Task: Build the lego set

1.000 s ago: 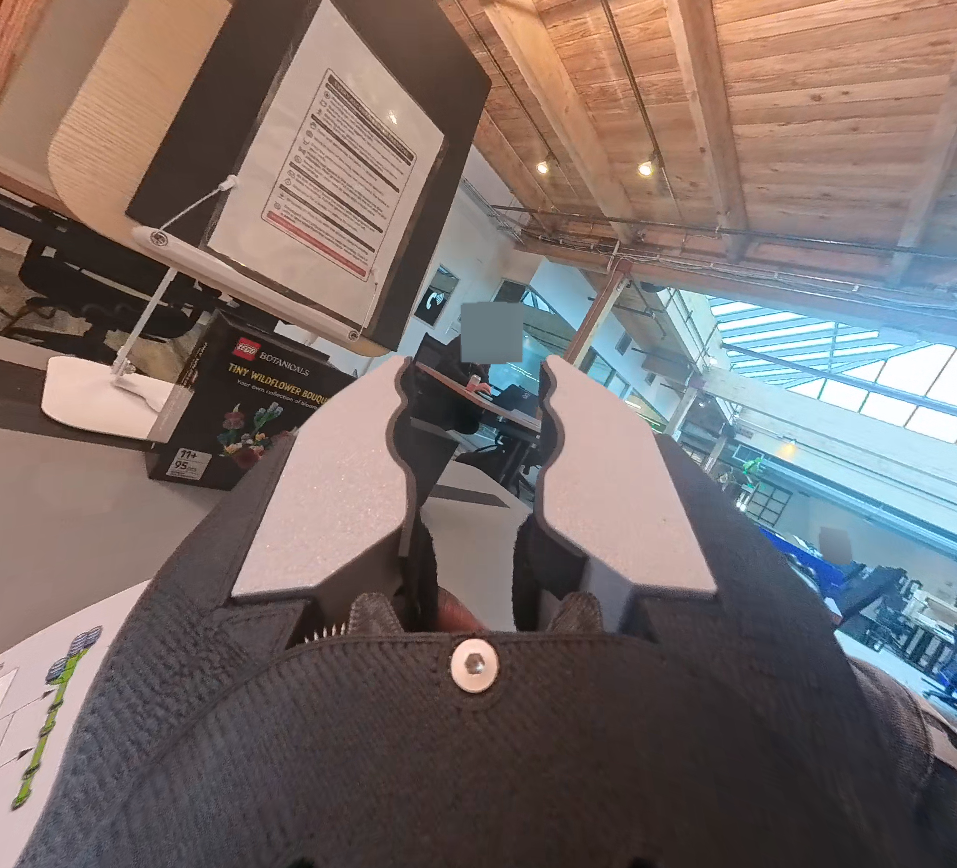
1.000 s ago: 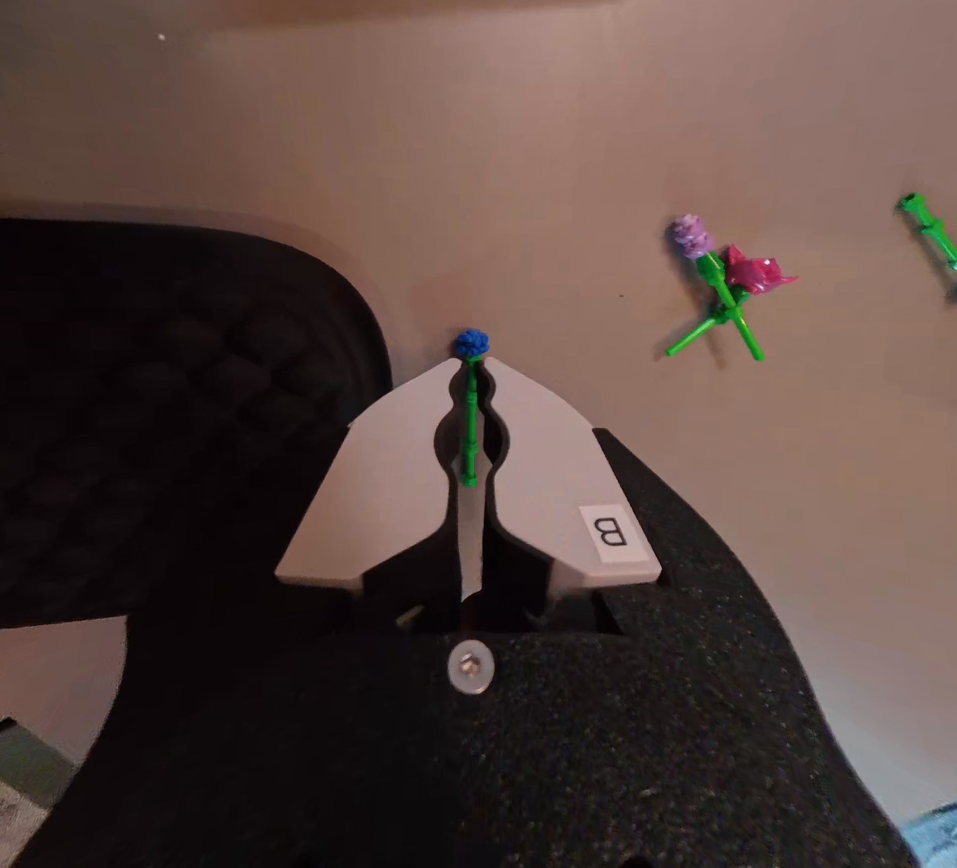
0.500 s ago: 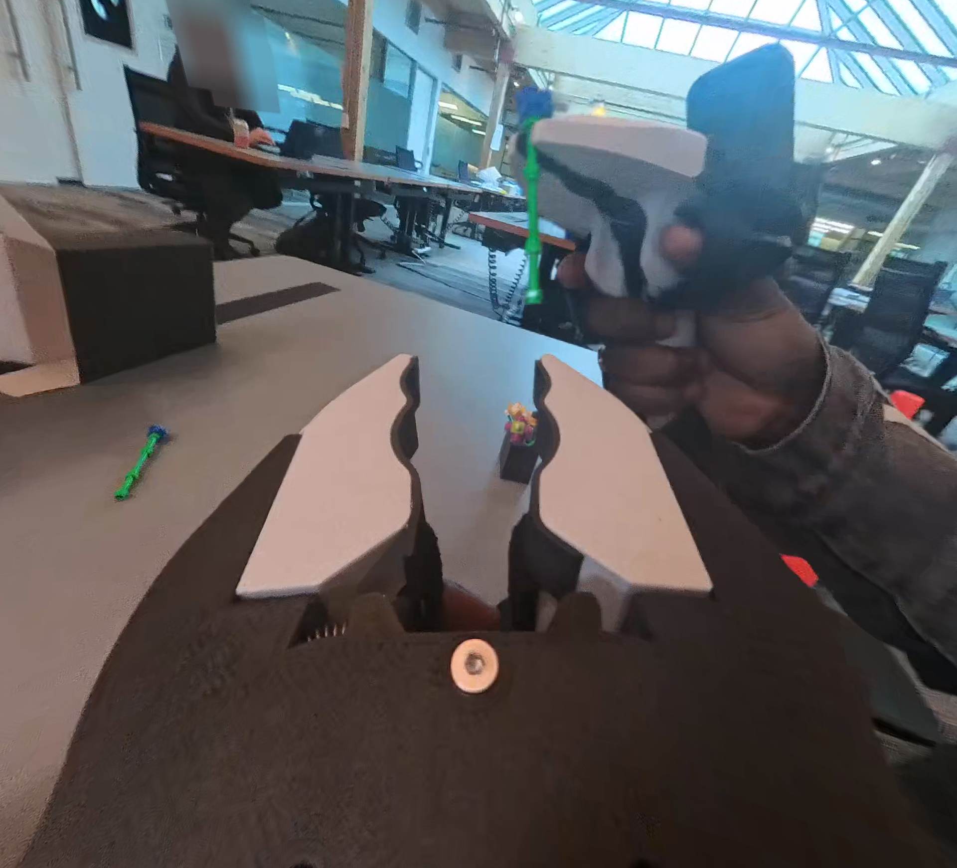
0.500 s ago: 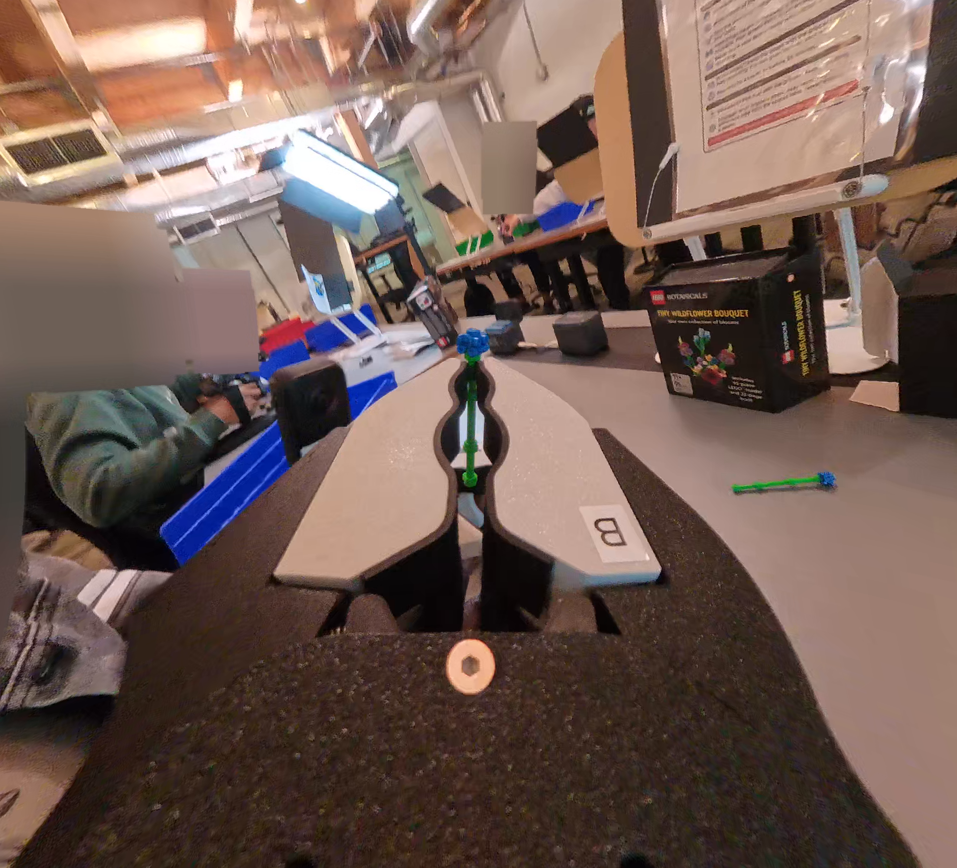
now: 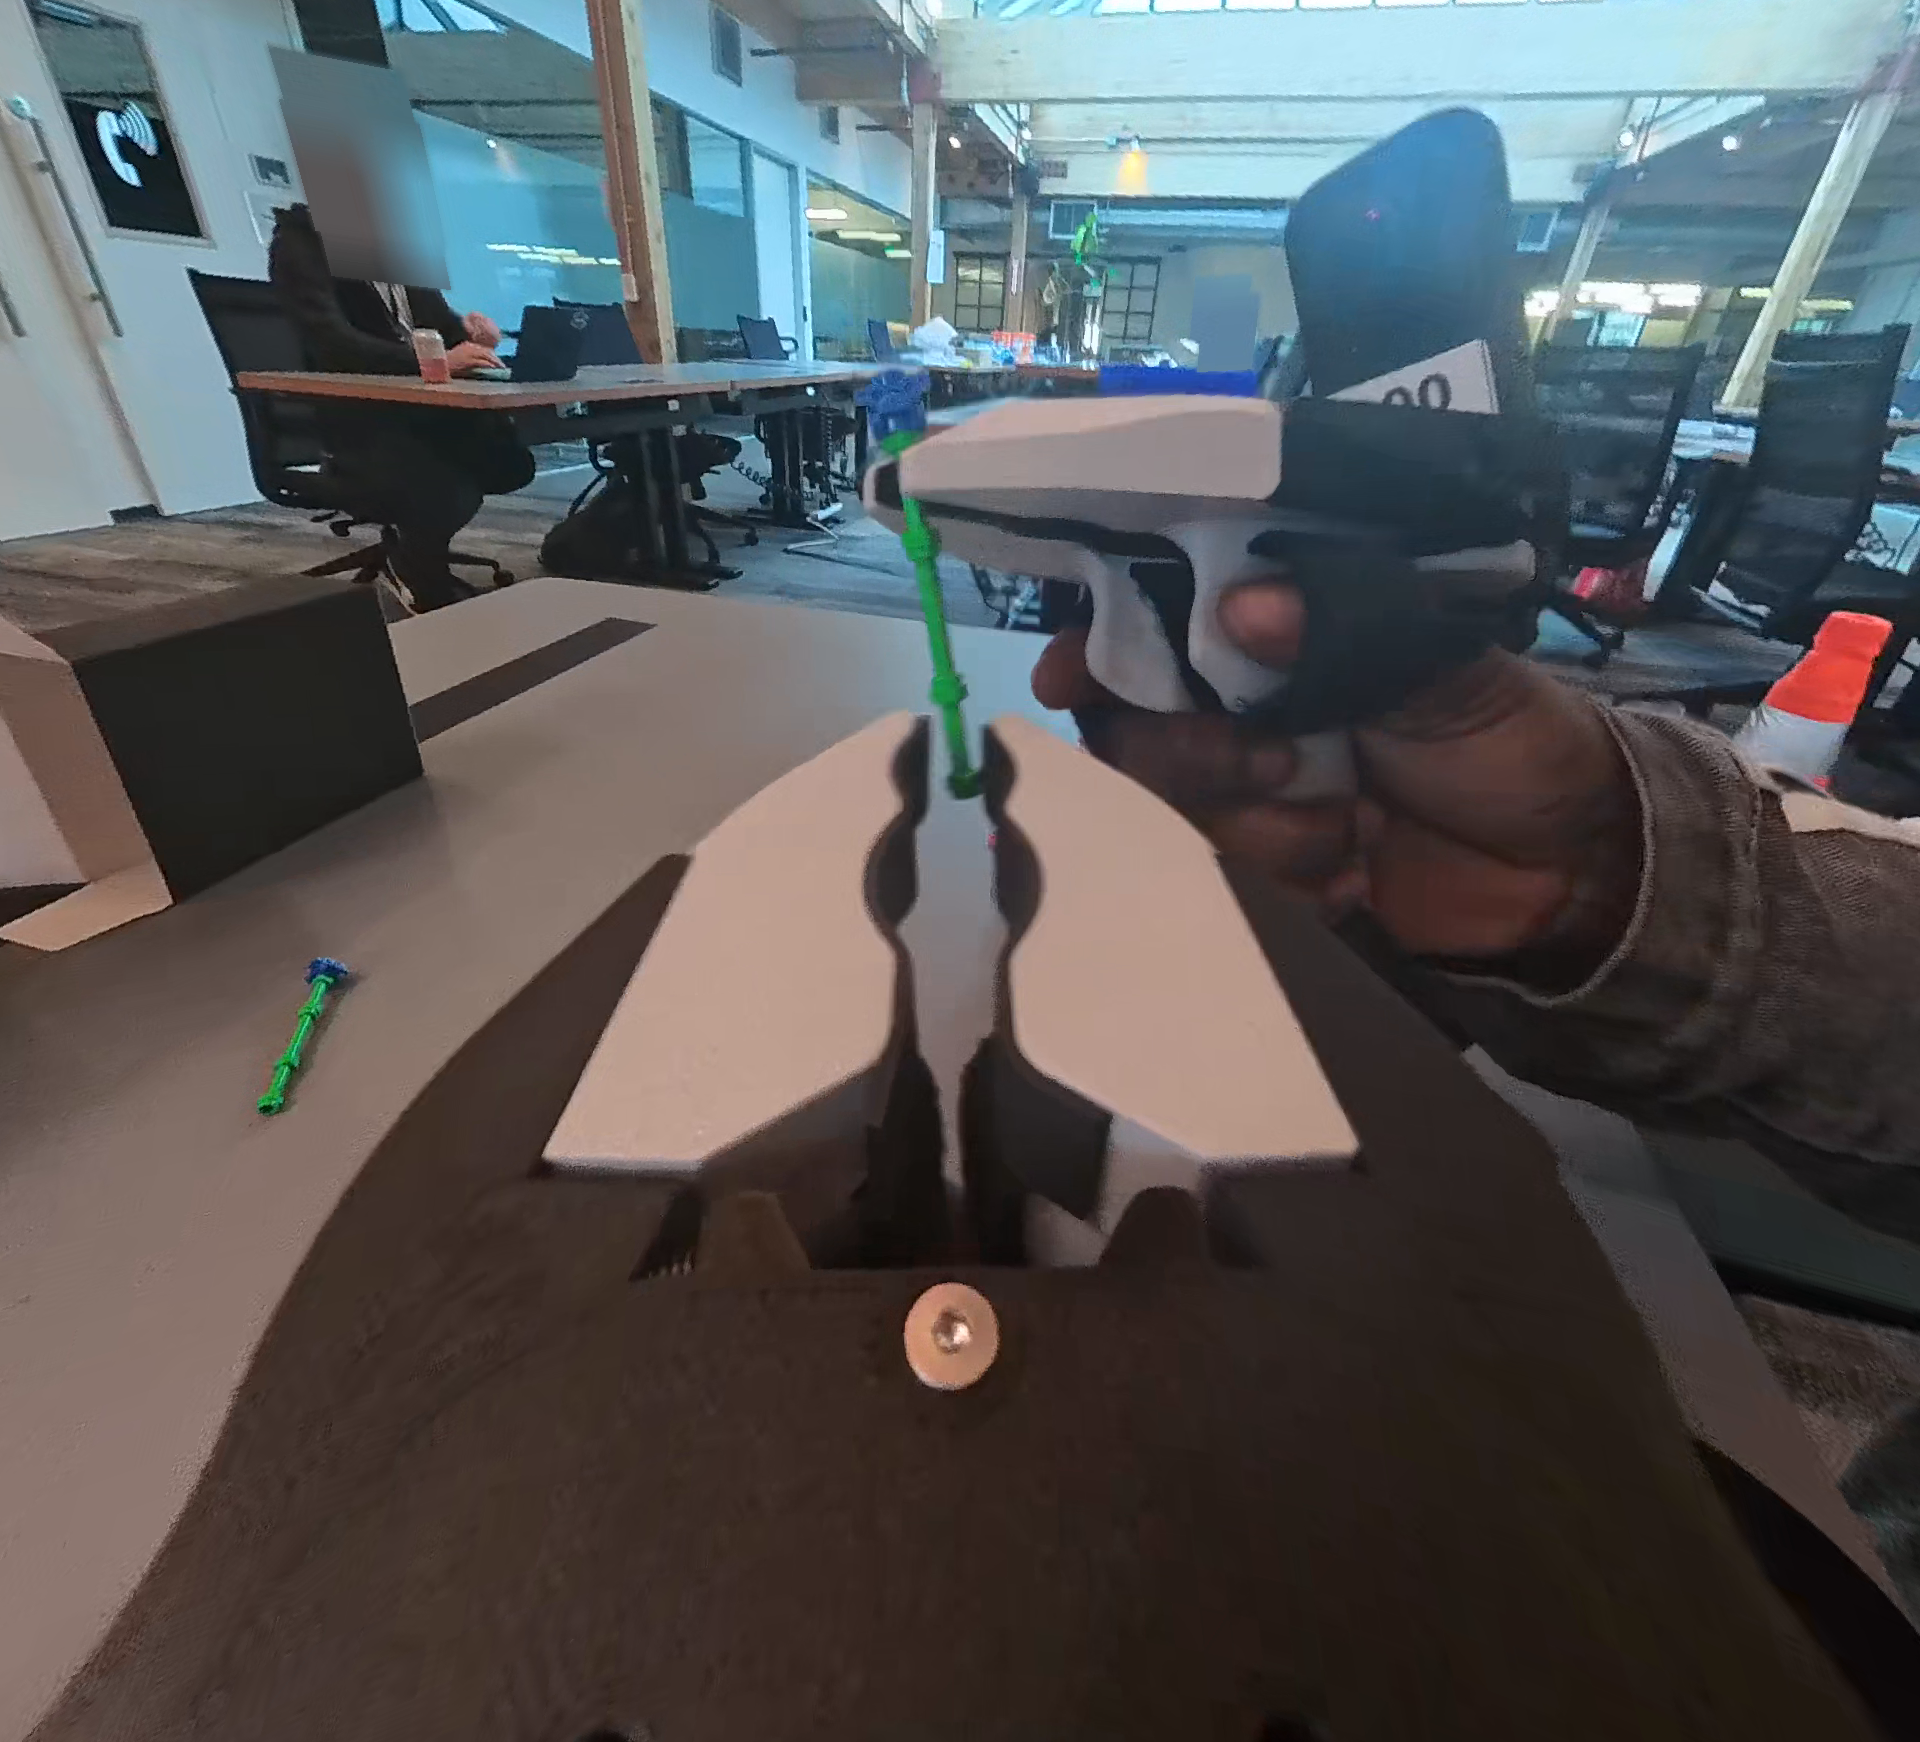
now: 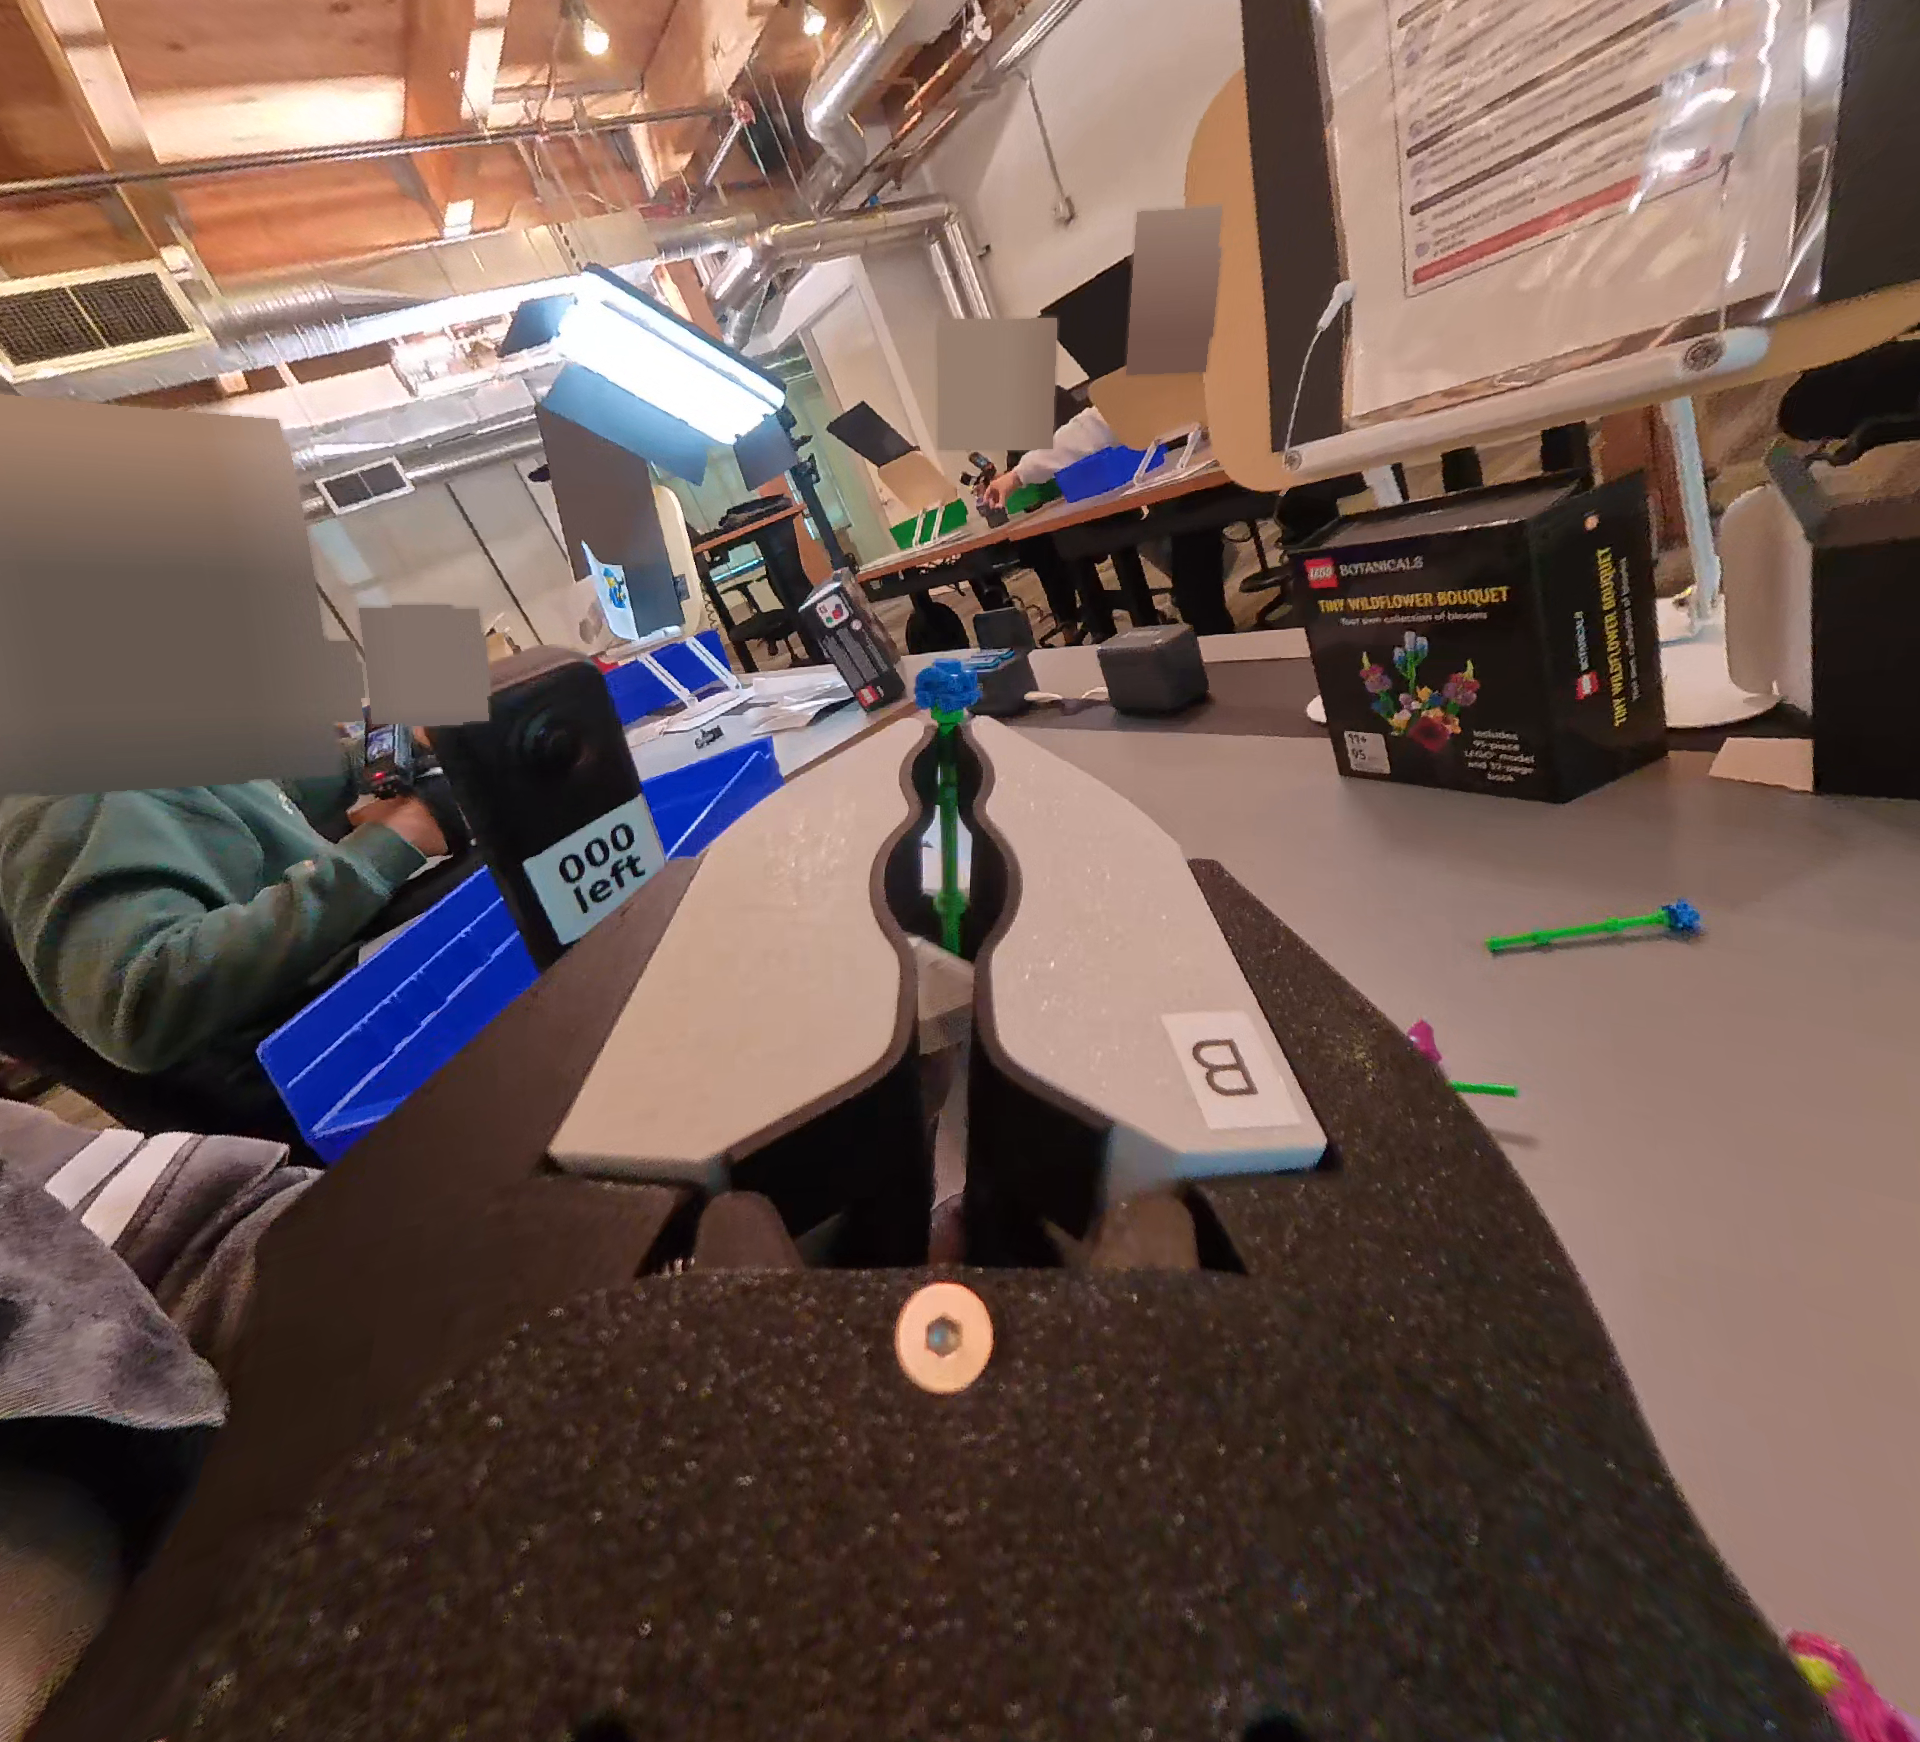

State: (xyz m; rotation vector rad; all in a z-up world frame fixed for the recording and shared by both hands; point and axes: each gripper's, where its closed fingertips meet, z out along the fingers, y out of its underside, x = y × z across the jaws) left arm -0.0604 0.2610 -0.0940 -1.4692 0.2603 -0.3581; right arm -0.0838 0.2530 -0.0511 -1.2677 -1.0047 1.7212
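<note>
Right tongs: clamped on blue-headed green flower stem, held above grey desk, stem hanging down. Stem foot: between tips of left tongs; contact not discernible. Left tongs: narrow gap, gripping nothing. Second blue-headed stem: flat on desk, well left. Black set box: upright on desk, farther back.
</note>
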